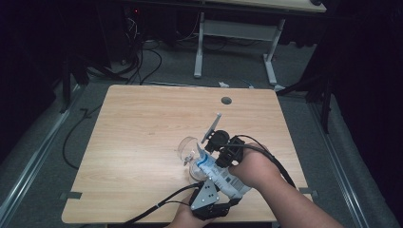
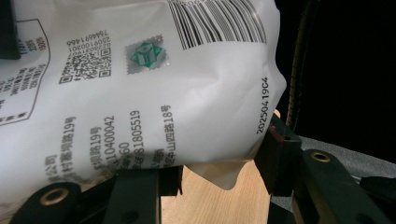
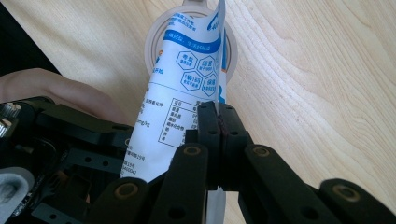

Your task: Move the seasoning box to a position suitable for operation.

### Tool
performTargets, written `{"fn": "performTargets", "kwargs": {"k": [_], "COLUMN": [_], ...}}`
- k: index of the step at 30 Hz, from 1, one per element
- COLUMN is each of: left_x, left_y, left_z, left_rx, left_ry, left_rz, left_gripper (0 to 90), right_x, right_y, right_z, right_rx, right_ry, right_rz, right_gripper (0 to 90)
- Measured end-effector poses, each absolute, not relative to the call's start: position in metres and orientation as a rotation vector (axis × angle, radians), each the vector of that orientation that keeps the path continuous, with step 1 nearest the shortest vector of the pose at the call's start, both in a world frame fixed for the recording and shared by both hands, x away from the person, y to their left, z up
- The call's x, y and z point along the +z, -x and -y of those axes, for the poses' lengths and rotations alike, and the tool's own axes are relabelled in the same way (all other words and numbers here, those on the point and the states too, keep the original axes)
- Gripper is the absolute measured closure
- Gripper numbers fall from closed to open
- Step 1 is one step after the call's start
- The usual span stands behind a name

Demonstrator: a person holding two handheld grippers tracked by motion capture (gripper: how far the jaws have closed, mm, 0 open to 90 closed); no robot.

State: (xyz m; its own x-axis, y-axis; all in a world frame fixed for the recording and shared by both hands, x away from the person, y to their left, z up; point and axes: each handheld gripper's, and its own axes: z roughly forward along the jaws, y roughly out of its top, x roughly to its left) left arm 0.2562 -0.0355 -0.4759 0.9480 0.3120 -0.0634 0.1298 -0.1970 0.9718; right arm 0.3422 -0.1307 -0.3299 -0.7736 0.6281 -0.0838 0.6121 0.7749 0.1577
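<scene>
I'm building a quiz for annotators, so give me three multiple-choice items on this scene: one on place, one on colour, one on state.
1. Where does the pouch's upper end point?
A. into the clear cup
B. off the table edge
C. at the cable hole

2. What colours is the pouch?
A. red and black
B. white and blue
C. plain green

3. How does the right gripper stand?
A. open, clear of the pouch
B. shut on the pouch's edge
C. shut on the cup

A: the right gripper view shows the pouch over the cup's mouth.
B: white film, blue print.
B: the jaws meet on the pouch's edge.
</scene>
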Motion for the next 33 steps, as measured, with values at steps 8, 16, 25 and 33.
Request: {"fn": "performTargets", "kwargs": {"k": [8,16,25,33], "left_x": [-0.4758,-0.4755,-0.4758,-0.4747], "left_y": [-0.256,-0.2558,-0.255,-0.2549], "left_z": [0.0348,0.0348,0.0355,0.0355], "left_rx": [0.175,0.173,0.176,0.18], "left_ry": [-1.774,-1.769,-1.766,-1.763], "left_rz": [-0.332,-0.331,-0.328,-0.329], "left_gripper": [57.6,57.6,57.8,57.8], "right_x": [-0.3307,-0.3313,-0.3318,-0.3306], "right_y": [-0.3426,-0.3428,-0.3425,-0.3424], "right_z": [0.1301,0.1293,0.1292,0.1282], "right_rx": [0.187,0.188,0.176,0.171], "right_ry": [-0.994,-0.996,-0.977,-0.963], "right_rz": [-2.833,-2.836,-2.845,-2.845], "right_gripper": [90.0,90.0,90.0,90.0]}}
